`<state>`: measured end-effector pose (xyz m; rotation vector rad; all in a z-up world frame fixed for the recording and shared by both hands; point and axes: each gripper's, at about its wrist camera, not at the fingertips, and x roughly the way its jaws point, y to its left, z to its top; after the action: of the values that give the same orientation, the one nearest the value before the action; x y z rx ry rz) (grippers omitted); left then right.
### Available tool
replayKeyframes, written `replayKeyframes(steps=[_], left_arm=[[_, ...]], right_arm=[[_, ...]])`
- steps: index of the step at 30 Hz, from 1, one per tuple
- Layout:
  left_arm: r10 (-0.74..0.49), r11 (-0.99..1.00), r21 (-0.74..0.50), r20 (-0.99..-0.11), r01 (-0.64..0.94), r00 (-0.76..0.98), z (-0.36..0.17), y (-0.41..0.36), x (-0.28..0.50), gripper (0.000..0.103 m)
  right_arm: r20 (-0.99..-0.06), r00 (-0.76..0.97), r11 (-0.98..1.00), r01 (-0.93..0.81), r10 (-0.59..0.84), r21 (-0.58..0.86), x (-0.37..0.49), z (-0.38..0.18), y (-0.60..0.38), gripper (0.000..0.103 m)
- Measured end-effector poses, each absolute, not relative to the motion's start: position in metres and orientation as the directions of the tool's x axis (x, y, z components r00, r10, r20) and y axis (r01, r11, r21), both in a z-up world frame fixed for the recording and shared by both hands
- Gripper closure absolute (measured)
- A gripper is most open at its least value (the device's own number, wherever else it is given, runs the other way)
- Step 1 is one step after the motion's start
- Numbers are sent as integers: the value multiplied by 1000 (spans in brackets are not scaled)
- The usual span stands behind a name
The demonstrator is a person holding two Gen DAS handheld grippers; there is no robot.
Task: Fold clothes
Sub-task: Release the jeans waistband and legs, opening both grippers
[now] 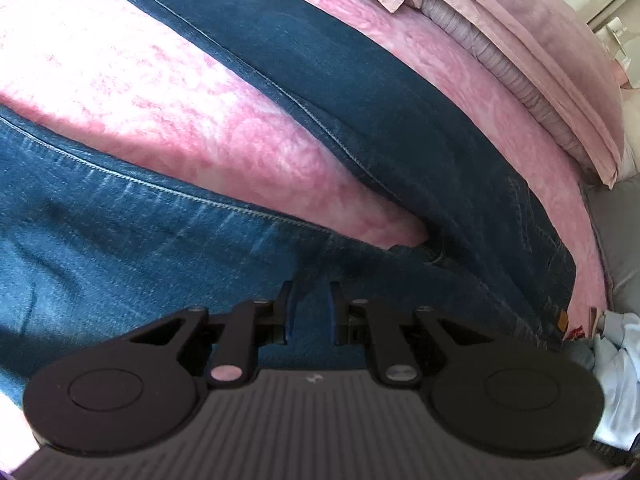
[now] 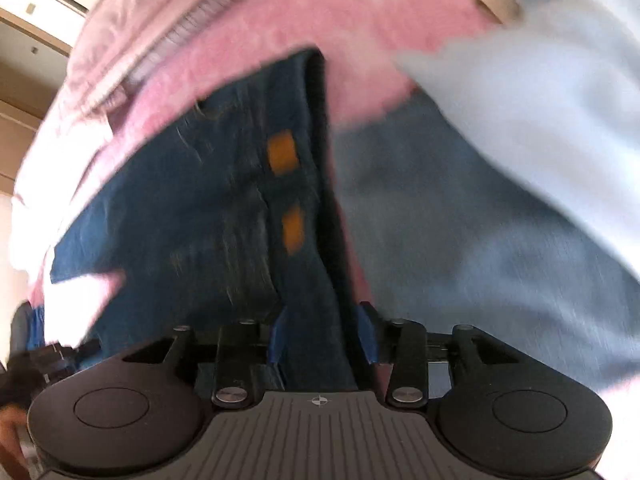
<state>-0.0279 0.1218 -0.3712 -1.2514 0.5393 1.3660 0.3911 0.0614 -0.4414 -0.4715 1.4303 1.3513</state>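
A pair of dark blue denim jeans (image 1: pixel 360 112) lies spread on a bed covered by a pink patterned bedspread (image 1: pixel 140 92), one leg running from 11 o'clock down toward 4 o'clock in the left wrist view, the other crossing the lower left. The left claw (image 1: pixel 310 312) sits low over the denim near the crotch; its two black fingers (image 1: pixel 285 312) stand a narrow gap apart, and whether cloth is caught between them cannot be told. At 1 o'clock lie folded pale pink bedclothes (image 1: pixel 520 40).

The right wrist view is motion-blurred. The right claw (image 2: pixel 324 332) pinches a dark fold of the jeans (image 2: pixel 192 208) between its blue-padded fingers (image 2: pixel 278 332). Two orange patches (image 2: pixel 282 152) show on the denim at 12 o'clock. A pale blue garment (image 2: pixel 540 112) lies at 2 o'clock, beside a lighter grey-blue denim piece (image 2: pixel 460 220).
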Motion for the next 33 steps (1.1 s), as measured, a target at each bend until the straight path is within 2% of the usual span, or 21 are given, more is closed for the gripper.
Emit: replayKeyframes(steps=[2, 3, 7, 10, 14, 17, 19, 22, 29, 33], left_arm=[[402, -233, -307, -895, -923, 195, -372, 117, -28, 92], [395, -227, -284, -901, -932, 178, -371, 114, -28, 92], [402, -204, -219, -908, -954, 122, -359, 97, -46, 92], [407, -186, -169, -910, -968, 80, -350, 84, -59, 92], [422, -1, -206, -887, -979, 187, -344, 81, -44, 92], [387, 149, -303, -858, -941, 337, -357, 79, -17, 91], [398, 245, -213, -868, -946, 299, -375, 79, -1, 88], [487, 321, -64, -844, -945, 223, -397, 86, 0, 100], [518, 102, -52, -850, -993, 98, -381, 100, -105, 100], [515, -61, -51, -857, -997, 12, -362, 72, -196, 94]], right_arm=[[-890, -304, 239, -887, 341, 395, 380, -445, 48, 64], [-907, -257, 209, -918, 333, 337, 374, -445, 44, 71], [-939, -157, 230, -945, 307, 234, 363, -427, 42, 71], [-922, -130, 232, -946, 364, 225, 358, -407, 39, 71], [-884, -126, 154, -964, 451, 216, 330, -394, 43, 70], [-861, -159, 93, -968, 483, 232, 299, -403, 50, 71], [-859, -161, 33, -979, 485, 202, 278, -415, 55, 70], [-890, -92, -13, -995, 447, 96, 257, -437, 60, 71], [-908, -23, 145, -985, 418, 92, 255, -424, 30, 70], [-906, -17, 274, -950, 423, 146, 256, -413, -3, 70]])
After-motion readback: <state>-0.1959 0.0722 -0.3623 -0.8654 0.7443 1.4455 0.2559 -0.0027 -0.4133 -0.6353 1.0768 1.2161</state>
